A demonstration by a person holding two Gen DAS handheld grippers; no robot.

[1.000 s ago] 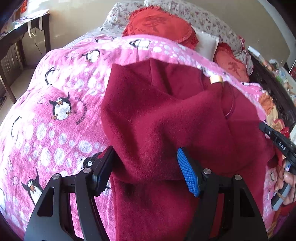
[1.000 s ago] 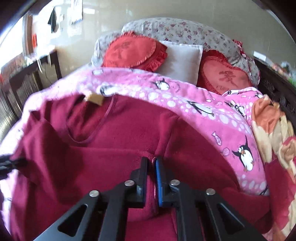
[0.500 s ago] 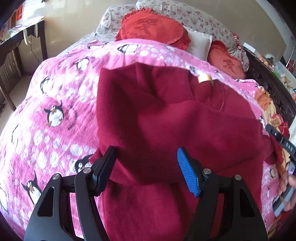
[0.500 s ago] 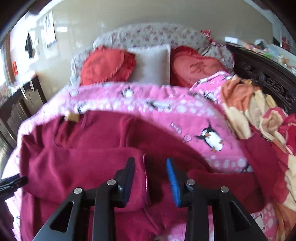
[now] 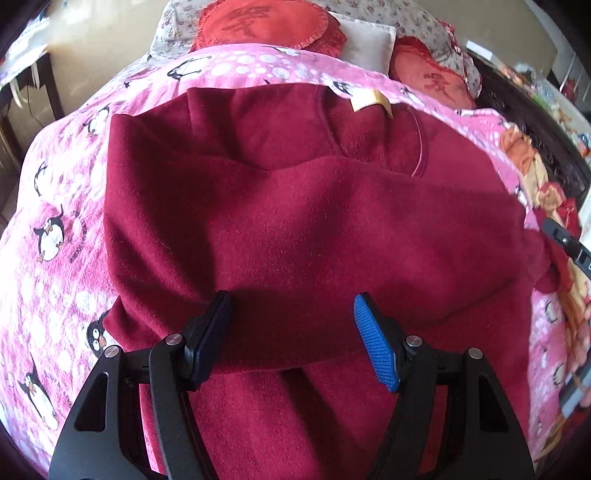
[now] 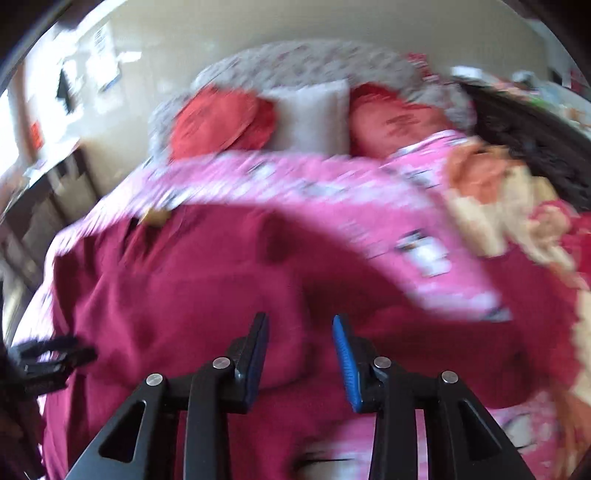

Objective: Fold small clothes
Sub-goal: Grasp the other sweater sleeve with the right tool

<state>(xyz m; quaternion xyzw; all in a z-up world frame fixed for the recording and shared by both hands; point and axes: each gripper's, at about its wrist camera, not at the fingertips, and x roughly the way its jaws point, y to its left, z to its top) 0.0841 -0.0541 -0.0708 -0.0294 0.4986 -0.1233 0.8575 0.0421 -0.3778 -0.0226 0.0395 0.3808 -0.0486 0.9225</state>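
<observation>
A dark red fleece top (image 5: 303, 229) lies on the pink penguin blanket (image 5: 55, 206), neck label (image 5: 365, 99) at the far end, a sleeve folded across its chest. My left gripper (image 5: 291, 336) is open and empty, just above the near edge of the folded sleeve. The right wrist view is blurred: the top (image 6: 184, 295) fills its lower left, and my right gripper (image 6: 299, 354) is open and empty over the fabric. The right gripper's tip also shows at the right edge of the left wrist view (image 5: 565, 243).
Red round cushions (image 5: 262, 22) and a white pillow (image 5: 365, 40) lie at the head of the bed. A crumpled orange and red blanket (image 6: 517, 206) lies to the right. Dark wooden furniture (image 5: 18, 81) stands to the left.
My right gripper opened, let go of the sleeve fold and is pulling back to the right. My left gripper stayed open and drew slightly closer over the top.
</observation>
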